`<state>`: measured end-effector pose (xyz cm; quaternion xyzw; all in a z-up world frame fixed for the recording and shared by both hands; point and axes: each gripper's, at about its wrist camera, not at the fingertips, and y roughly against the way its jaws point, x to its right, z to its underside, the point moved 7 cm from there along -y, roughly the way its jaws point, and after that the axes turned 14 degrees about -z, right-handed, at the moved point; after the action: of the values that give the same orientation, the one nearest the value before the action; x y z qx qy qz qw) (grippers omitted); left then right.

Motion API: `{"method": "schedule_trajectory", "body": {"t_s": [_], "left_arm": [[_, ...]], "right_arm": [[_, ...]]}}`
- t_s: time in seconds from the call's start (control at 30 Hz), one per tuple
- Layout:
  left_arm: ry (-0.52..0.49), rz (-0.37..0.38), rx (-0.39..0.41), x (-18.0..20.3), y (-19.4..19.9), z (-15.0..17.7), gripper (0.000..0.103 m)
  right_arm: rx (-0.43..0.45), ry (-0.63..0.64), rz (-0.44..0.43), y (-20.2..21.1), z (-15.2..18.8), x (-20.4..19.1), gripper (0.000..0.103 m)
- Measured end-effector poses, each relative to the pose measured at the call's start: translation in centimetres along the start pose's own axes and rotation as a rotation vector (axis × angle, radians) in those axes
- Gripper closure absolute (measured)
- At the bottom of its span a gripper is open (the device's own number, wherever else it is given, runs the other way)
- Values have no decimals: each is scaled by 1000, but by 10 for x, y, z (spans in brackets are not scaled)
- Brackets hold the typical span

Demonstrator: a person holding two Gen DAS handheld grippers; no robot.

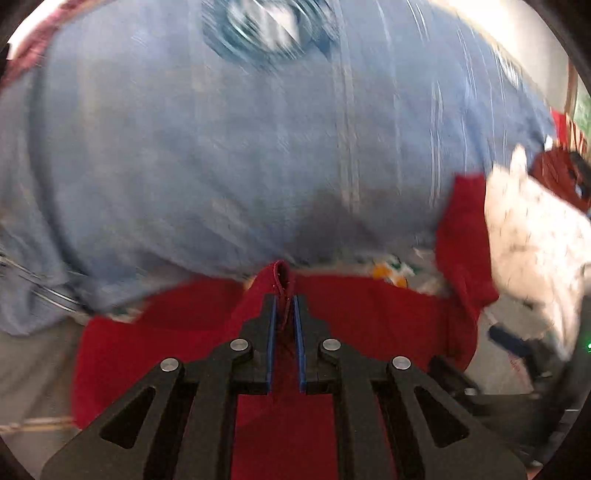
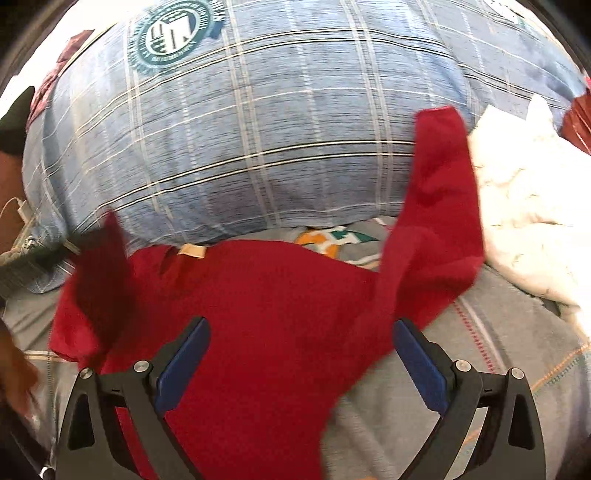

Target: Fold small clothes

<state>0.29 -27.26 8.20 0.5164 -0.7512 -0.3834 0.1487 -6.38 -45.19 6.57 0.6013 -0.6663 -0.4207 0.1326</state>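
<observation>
The left gripper (image 1: pixel 284 306) is pinching a fold of the red garment (image 1: pixel 369 317), its 2 blue pads (image 1: pixel 271 332) sitting nearly together with the cloth's hem sticking up between them. The left wrist view is heavily blurred, so the plaid on the blue pillow (image 1: pixel 221 147) behind is smeared there and only a vague round patch is showing near the top.

The right wrist view is giving the sharper picture: the pillow (image 2: pixel 258 129) is showing clear white and dark lines and a round teal emblem (image 2: pixel 173 33). Here the right gripper (image 2: pixel 301 358) is hovering with its jaws spread wide apart, nothing pressed between them, and the garment (image 2: pixel 266 325) is lying below it on a grey bedsheet (image 2: pixel 498 350). 1 corner of the red cloth is standing up at the left and a longer strip is rising at the right, against the pillow. A small tan label (image 2: pixel 192 251) is showing at the garment's far edge, which the left view is not showing.

Both views are showing a white cloth (image 2: pixel 528 206) just beside the garment on the right, and an orange and teal print (image 2: pixel 325 240) on the sheet between garment and pillow
</observation>
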Motion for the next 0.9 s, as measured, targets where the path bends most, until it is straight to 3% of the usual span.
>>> {"method": "schedule_trajectory", "body": {"t_s": [0.1, 0.17, 0.2, 0.23, 0.3, 0.37, 0.47, 0.57, 0.67, 0.7, 0.73, 0.77, 0.8, 0.83, 0.9], "left_arm": [[-12, 69, -85, 30, -31, 20, 93], [12, 103, -104, 30, -37, 23, 90], [20, 99, -105, 24, -33, 27, 77], [29, 94, -106, 18, -32, 28, 50], [76, 74, -62, -11, -15, 26, 28], [110, 29, 0, -48, 3, 26, 28], [149, -135, 27, -115, 15, 37, 27], [204, -246, 13, -169, 11, 58, 27], [271, -304, -58, -209, -4, 85, 27], [297, -312, -73, -219, -7, 93, 27], [318, -317, -83, -224, -9, 100, 27], [336, -319, -91, -229, -11, 105, 27], [352, -321, -97, -231, -12, 109, 27], [367, -320, -99, -234, -11, 114, 27], [389, -317, -95, -239, -9, 116, 27]], "right_arm": [[3, -18, 20, 3, 0, 13, 4], [2, -35, 11, 5, 0, 18, 4], [2, -38, 3, 6, -1, 19, 4], [3, -38, -6, 5, -2, 18, 4], [0, -31, -36, 3, -4, 11, 4], [-24, -23, -108, -4, -4, -4, 4], [-55, 22, -150, -17, -1, -25, 5], [-111, 105, -158, -38, 3, -48, 5], [-186, 159, -89, -68, 10, -59, 10], [-204, 171, -83, -75, 13, -61, 23], [-236, 187, -77, -87, 19, -64, 50], [-273, 202, -73, -99, 26, -66, 63], [-251, 220, -78, -103, 26, -69, 70], [-221, 231, -81, -100, 23, -72, 100], [-223, 219, -103, -95, 18, -76, 100]]}}
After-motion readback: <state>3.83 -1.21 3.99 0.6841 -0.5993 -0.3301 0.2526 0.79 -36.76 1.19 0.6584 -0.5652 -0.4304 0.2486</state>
